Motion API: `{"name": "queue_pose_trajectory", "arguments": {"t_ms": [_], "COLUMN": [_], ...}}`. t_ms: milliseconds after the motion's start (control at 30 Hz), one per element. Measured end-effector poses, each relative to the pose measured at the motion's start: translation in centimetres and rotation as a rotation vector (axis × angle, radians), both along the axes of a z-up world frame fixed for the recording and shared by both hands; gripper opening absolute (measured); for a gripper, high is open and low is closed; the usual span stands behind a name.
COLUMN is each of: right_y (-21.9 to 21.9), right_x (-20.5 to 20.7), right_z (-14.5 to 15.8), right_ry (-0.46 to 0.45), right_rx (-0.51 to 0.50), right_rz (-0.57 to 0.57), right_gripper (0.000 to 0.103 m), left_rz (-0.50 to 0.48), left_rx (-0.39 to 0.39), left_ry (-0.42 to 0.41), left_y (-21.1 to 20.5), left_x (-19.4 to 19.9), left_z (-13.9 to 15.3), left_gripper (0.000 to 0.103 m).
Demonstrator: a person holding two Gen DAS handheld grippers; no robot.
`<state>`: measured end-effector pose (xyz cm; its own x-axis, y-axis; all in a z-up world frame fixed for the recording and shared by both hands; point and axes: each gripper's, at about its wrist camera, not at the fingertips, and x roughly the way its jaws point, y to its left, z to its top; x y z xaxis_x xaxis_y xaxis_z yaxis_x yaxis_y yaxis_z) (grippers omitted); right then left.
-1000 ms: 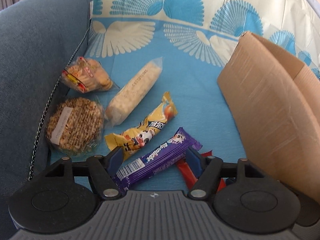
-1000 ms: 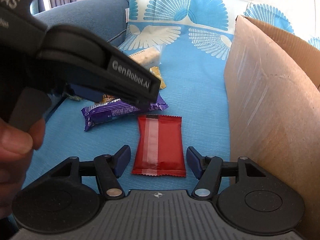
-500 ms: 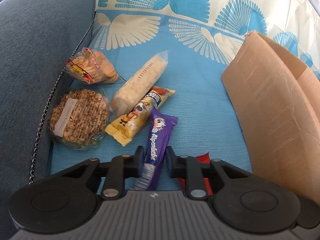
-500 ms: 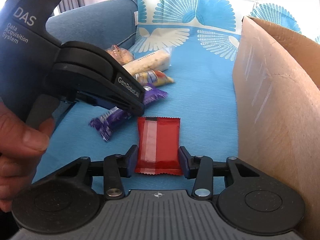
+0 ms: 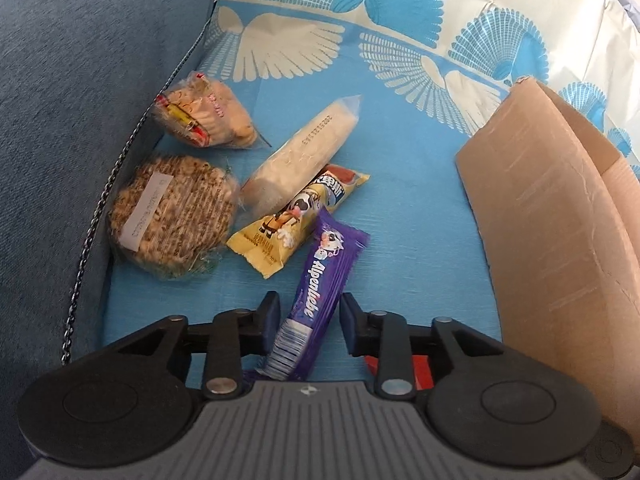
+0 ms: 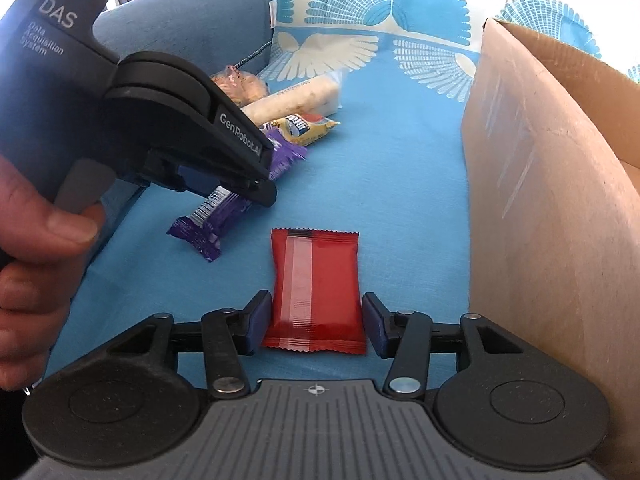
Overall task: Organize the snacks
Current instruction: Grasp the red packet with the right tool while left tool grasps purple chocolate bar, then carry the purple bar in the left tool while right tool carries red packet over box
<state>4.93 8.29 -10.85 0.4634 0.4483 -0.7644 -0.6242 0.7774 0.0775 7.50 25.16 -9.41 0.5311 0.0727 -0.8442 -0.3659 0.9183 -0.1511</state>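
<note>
Left gripper [image 5: 308, 322] jaws opening, astride a purple foil-wrapped chocolate bar [image 5: 326, 280] (pads clear of it). Right gripper [image 6: 316, 326] jaws opening either side of a flat red plastic snack packet [image 6: 316, 292], untouched, lying on the blue patterned cloth [image 6: 400, 168].

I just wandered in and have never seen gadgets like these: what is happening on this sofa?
A person is sorting snacks with a hand-held gripper in each hand. The left hand-held gripper straddles a purple candy bar, its jaws opening with gaps on both sides. The right hand-held gripper straddles a red packet, jaws also opening, not gripping. Both snacks lie on the blue cloth beside a cardboard box.
</note>
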Motion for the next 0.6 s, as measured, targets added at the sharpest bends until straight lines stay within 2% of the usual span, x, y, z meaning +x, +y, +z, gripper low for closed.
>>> {"name": "queue_pose_trajectory", "arguments": {"t_ms": [233,267,333,400,500,600], "right_y": [-0.3,-0.1,-0.2,-0.3,-0.8,-1.3], "right_x": [0.0,0.0,-0.2,-0.4,-0.9,-1.8], "right_z": [-0.3,-0.3,-0.2,0.0,0.6,2.2], "right_ry": [-0.012,-0.015,-0.024,-0.03,-0.05,-0.095], "right_rx": [0.016,0.016,0.017,0.017,0.029,0.062], "right_rz": [-0.01,-0.007,-0.001,0.005,0.016,0.038], "right_gripper": [0.051,0.048,0.046,0.045,0.044,0.044], "left_rz": [-0.024,-0.026,-0.03,-0.031,-0.036,-0.04], "left_rx": [0.034,0.039,0.036,0.028,0.032,0.037], "left_ry": [0.001,0.001,-0.001,-0.013,-0.06,-0.146], "left_y": [-0.5,-0.5,-0.5,-0.5,-0.8,-1.1], "left_x": [0.4,0.4,0.4,0.3,-0.2,-1.2], "left_z": [-0.2,-0.2,0.0,0.2,1.2,2.9], "left_gripper": [0.038,0.037,0.024,0.02,0.018,0.017]}}
